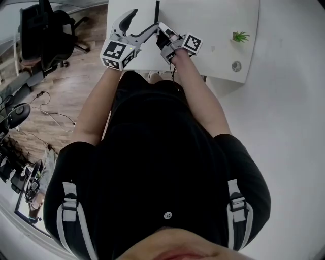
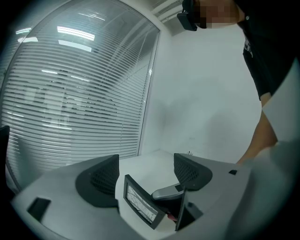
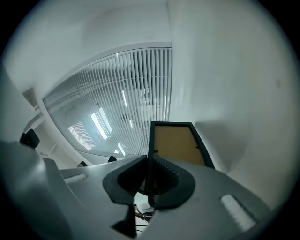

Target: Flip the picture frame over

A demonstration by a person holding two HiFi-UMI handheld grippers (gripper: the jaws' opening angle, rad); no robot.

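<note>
The picture frame (image 1: 157, 11) is black-rimmed and stands on edge above the white table (image 1: 213, 20), showing only as a thin dark line in the head view. My right gripper (image 1: 163, 31) is shut on its rim. In the right gripper view the brown backboard of the frame (image 3: 176, 145) rises beyond the closed right gripper (image 3: 149, 180). My left gripper (image 1: 142, 23) stands open just left of it. In the left gripper view the frame's glass front (image 2: 139, 205) faces me, low between the spread pads of the left gripper (image 2: 146, 174), which do not touch it.
A small green plant (image 1: 240, 36) and a round grey object (image 1: 236, 66) sit on the table's right side. An office chair (image 1: 48, 33) stands on the wooden floor at left. Window blinds (image 2: 70, 98) lie beyond the table.
</note>
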